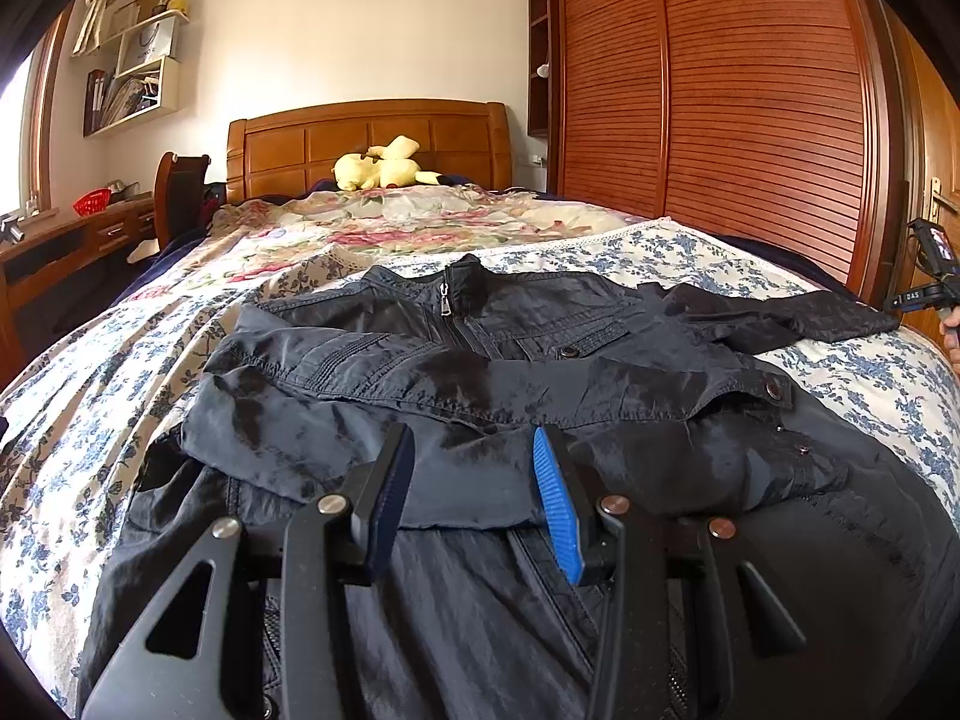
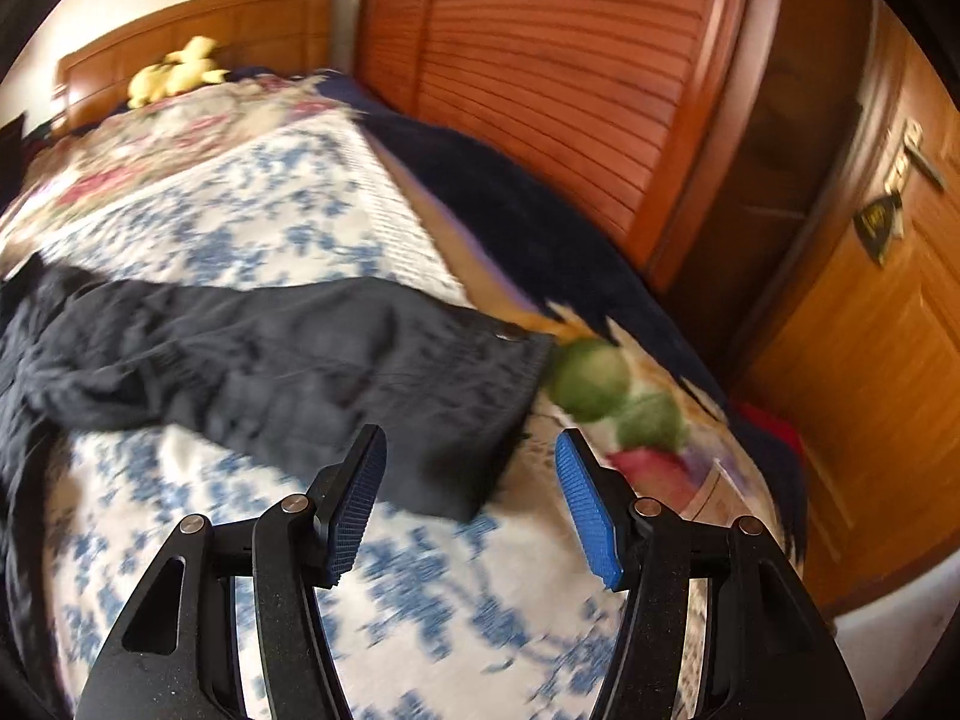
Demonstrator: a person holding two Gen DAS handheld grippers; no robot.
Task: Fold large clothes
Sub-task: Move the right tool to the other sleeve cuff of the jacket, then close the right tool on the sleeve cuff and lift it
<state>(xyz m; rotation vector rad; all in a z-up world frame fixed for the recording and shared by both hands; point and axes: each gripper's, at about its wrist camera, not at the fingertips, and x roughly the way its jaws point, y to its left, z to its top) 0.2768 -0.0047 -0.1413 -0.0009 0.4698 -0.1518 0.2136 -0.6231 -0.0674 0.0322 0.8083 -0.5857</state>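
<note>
A dark navy jacket [image 1: 480, 360] lies spread on the bed, zipper and collar toward the headboard. Its left sleeve is folded across the chest. My left gripper [image 1: 474, 450] is open and empty, just above the jacket's lower middle. The jacket's other sleeve [image 2: 312, 372] stretches out to the right over the bedspread. My right gripper [image 2: 471, 456] is open and empty, hovering close over that sleeve's cuff end. The right wrist view is motion-blurred. The right gripper also shows at the far right edge of the left wrist view [image 1: 930, 294].
The bed has a blue-flowered white bedspread [image 1: 690, 252] and a pink floral quilt [image 1: 372, 228] behind it. A yellow plush toy [image 1: 378, 168] sits at the wooden headboard. A slatted wooden wardrobe [image 1: 750, 90] stands right of the bed, a desk [image 1: 72, 234] on the left.
</note>
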